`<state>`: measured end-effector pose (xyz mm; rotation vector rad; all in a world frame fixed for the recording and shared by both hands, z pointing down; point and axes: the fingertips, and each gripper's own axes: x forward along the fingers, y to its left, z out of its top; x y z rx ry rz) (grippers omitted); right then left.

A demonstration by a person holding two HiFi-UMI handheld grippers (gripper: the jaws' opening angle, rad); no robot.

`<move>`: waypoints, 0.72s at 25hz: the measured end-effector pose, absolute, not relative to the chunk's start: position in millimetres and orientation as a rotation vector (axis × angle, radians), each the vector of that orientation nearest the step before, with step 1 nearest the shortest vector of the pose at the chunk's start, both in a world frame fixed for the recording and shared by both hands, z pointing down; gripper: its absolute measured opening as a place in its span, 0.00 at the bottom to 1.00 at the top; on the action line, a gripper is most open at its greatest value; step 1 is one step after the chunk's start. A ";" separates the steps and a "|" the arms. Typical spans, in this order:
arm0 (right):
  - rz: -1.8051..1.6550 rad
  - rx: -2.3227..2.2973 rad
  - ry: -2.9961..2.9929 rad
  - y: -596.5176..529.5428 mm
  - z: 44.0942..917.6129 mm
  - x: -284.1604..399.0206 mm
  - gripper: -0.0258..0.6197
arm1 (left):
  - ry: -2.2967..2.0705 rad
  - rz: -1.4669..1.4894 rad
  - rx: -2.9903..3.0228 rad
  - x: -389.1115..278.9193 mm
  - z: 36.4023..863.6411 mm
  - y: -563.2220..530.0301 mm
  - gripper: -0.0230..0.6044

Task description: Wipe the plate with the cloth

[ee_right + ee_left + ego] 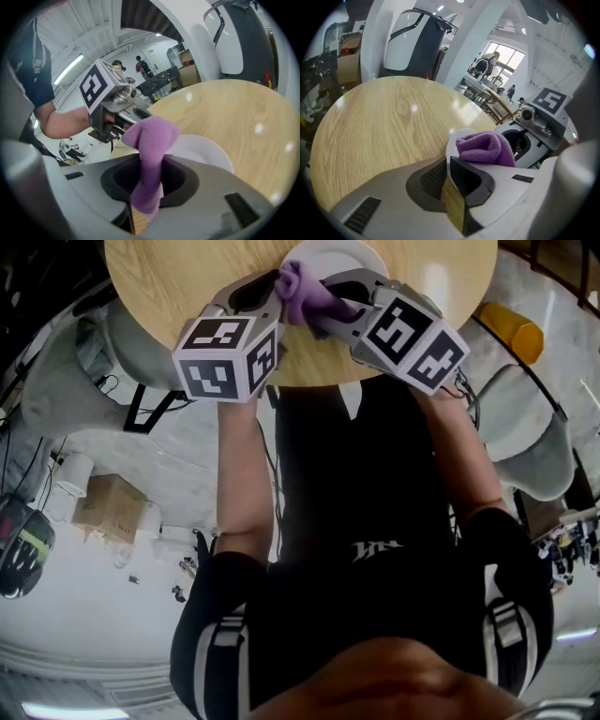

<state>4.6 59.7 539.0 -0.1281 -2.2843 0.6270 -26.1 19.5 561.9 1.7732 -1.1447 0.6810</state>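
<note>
Round wooden table (187, 277) at 12 o'clock in the head view. White plate (347, 257) at the table's near edge, about 12 to 1 o'clock.

Left claw (449, 161): narrow, jaws nearly together. The plate's thin white rim (453, 139) runs down between the pads, so it is clamped on the plate. In the head view it comes in from 11 o'clock (272, 287).

Right claw (150, 164): closed on the purple cloth (150, 145). A fold of cloth is pinched between the jaws, and the rest bunches up past the tips. In the head view it comes in from 1 o'clock (345, 298).

Cloth: against the plate at its 7 o'clock side in the head view (305, 292), between the two claws. From the left gripper view it is bunched at 3 o'clock of the left claw's tips, on the plate.

The two claws are close together, tips just beside each other over the plate's near rim.

Surroundings: yellow container (514, 329) at 2 o'clock, off the table. Cardboard box (108, 507) on the floor at 9 o'clock.
</note>
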 end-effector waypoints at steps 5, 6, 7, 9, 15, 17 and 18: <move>0.595 -0.103 -2.221 50.3 550.2 26.9 0.19 | -1.143 0.697 1.778 -27.8 562.4 19.8 0.08; 0.590 -0.091 -2.213 47.7 550.6 33.8 0.19 | -1.143 0.698 1.778 -27.9 562.7 19.8 0.08; 0.583 -0.077 -2.204 44.9 550.9 41.5 0.19 | -1.143 0.700 1.779 -28.0 562.9 19.8 0.08; 0.569 -0.042 -2.185 38.2 551.4 59.2 0.19 | -1.142 0.705 1.779 -28.6 563.4 20.1 0.08; 0.560 0.064 -2.146 17.9 548.3 106.0 0.19 | -1.143 0.706 1.776 -30.4 565.6 21.2 0.08; 0.554 0.078 -2.141 15.8 547.0 109.3 0.19 | -1.145 0.700 1.772 -30.8 566.0 20.8 0.08; 0.552 0.082 -2.148 16.1 543.9 107.4 0.19 | -1.146 0.699 1.770 -30.4 565.9 20.8 0.08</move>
